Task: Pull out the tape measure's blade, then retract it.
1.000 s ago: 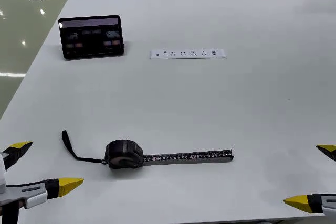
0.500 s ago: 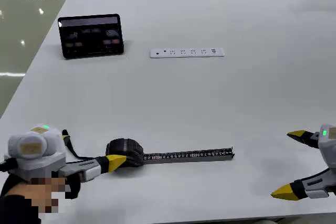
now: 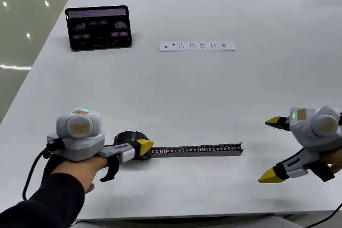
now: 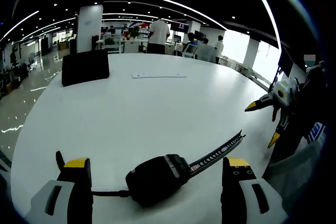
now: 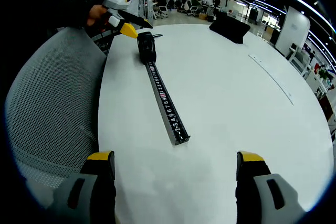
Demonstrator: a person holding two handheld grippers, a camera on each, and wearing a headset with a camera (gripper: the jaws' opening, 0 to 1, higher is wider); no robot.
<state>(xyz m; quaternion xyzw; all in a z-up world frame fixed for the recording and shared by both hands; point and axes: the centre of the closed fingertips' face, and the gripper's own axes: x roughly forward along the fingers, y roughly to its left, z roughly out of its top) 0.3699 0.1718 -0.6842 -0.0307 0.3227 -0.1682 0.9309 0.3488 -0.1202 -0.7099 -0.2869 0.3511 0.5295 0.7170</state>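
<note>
A black tape measure (image 3: 130, 138) lies on the white table (image 3: 214, 94) with its blade (image 3: 197, 149) drawn out to the right. My left gripper (image 3: 140, 141) is open and straddles the case, which sits between its yellow fingertips (image 4: 156, 162) without contact that I can make out. My right gripper (image 3: 270, 148) is open too, just right of the blade's hooked end (image 3: 240, 148). In the right gripper view the hooked end (image 5: 181, 139) lies a little ahead of the open right gripper (image 5: 176, 157), and the case (image 5: 146, 45) is far up the blade.
A dark tablet (image 3: 99, 26) stands at the back left and a white power strip (image 3: 196, 46) lies behind the middle. The table's near edge runs just below the grippers. A grey mesh chair (image 5: 47, 103) is beside the table. People stand in the far background (image 4: 157, 31).
My left gripper has moved forward and to the right until its fingers flank the tape's case. The right gripper has come up and inward toward the blade's end. The tape has stayed put.
</note>
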